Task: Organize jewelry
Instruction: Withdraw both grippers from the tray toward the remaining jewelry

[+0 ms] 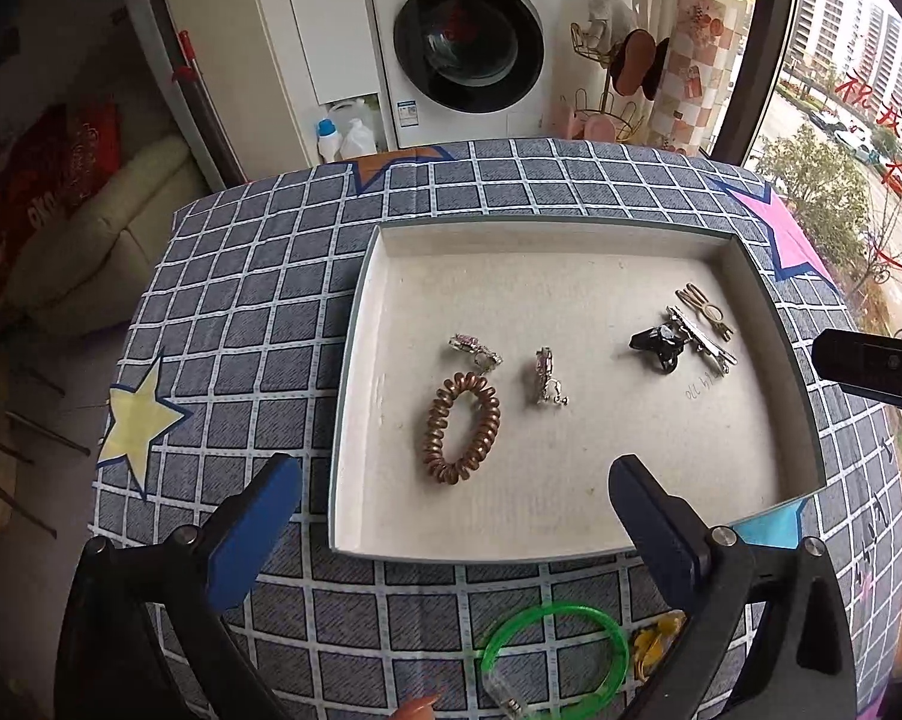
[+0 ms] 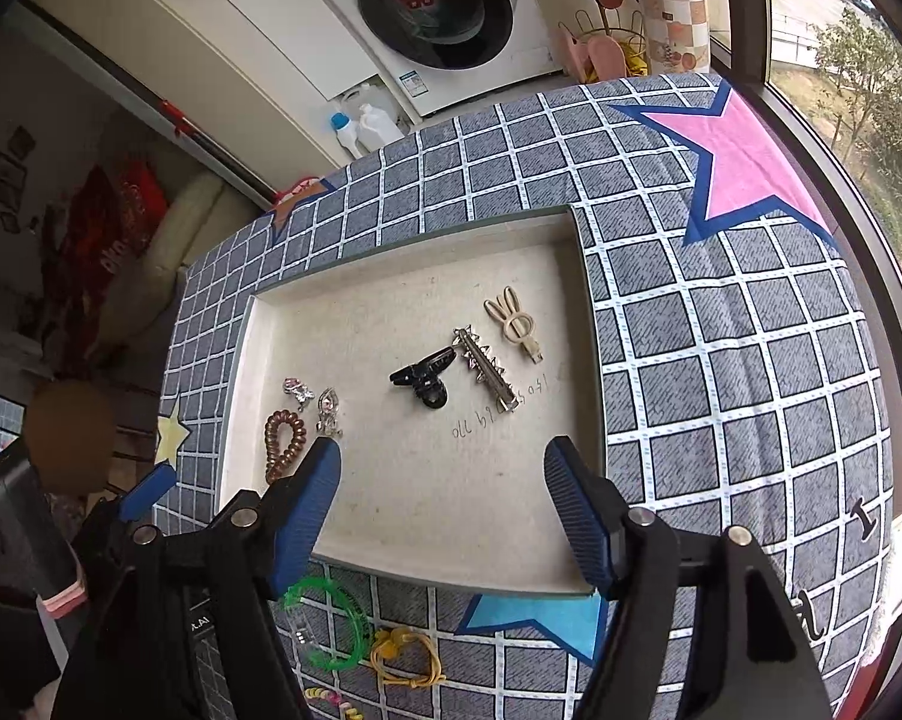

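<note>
Blue-grey checked cloth [image 1: 258, 312] with coloured stars covers the table, and on it sits a shallow white tray [image 1: 384, 240] with a pale felt floor. Inside the tray, towards its left side, lies a coppery spiral hair tie [image 1: 460, 429]; just above it rests a small crystal earring [image 1: 475, 349], and beside that a second crystal earring [image 1: 545, 377], apart from the tie. Towards the tray's right side a black claw clip [image 2: 423, 381] lies next to a spiked silver barrette [image 2: 487, 367], with a cream rabbit-shaped hair clip [image 2: 514, 321] just beyond them.

The left gripper [image 1: 454, 510] hangs above the tray's near edge, its jaws spread wide with nothing between the blue pads. The right gripper [image 2: 441, 504] hovers over the tray's near half, jaws also well apart and empty.

On the cloth in front of the tray, outside it, lie a green bangle [image 2: 327, 624], a yellow elastic hair tie [image 2: 405, 657] beside it, and a small clear piece touching the bangle. A white washing machine [image 1: 457, 36] stands behind the table.
</note>
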`<action>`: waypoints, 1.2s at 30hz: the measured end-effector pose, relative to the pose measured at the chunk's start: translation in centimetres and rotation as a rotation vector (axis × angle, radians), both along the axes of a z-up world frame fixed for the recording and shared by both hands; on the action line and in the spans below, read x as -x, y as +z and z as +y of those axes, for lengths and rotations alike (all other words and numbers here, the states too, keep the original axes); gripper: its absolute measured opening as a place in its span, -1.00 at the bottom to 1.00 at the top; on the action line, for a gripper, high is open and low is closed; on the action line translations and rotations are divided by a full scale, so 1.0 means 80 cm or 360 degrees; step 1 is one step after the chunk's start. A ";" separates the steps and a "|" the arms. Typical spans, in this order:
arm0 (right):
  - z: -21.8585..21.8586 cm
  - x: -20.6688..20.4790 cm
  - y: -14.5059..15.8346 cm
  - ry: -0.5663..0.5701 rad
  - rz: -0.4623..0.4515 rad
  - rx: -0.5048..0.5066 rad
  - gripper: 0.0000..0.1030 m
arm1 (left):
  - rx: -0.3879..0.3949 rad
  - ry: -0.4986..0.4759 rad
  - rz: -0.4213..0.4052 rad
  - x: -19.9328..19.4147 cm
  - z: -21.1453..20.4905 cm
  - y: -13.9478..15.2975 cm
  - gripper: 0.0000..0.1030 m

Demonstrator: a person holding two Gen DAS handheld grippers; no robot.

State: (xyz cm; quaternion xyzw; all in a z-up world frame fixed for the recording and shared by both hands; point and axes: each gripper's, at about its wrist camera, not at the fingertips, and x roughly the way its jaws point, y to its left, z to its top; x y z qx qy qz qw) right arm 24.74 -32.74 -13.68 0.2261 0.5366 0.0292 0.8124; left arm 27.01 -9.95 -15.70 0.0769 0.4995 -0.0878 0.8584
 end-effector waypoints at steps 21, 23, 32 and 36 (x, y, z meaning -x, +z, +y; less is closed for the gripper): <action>0.046 0.113 -0.015 0.0025 0.0170 0.0034 0.59 | 0.0008 0.0051 0.0245 0.124 0.085 -0.030 1.00; 0.049 0.121 -0.022 0.0027 0.0200 0.0039 0.59 | 0.0014 0.0041 0.0267 0.132 0.084 -0.035 1.00; 0.057 0.143 -0.057 0.0027 0.0339 0.0111 0.58 | -0.0040 -0.0094 0.0364 0.163 0.075 -0.061 1.00; 0.067 0.142 -0.071 0.0066 0.0372 0.0172 0.58 | -0.0068 -0.0122 0.0393 0.172 0.071 -0.074 1.00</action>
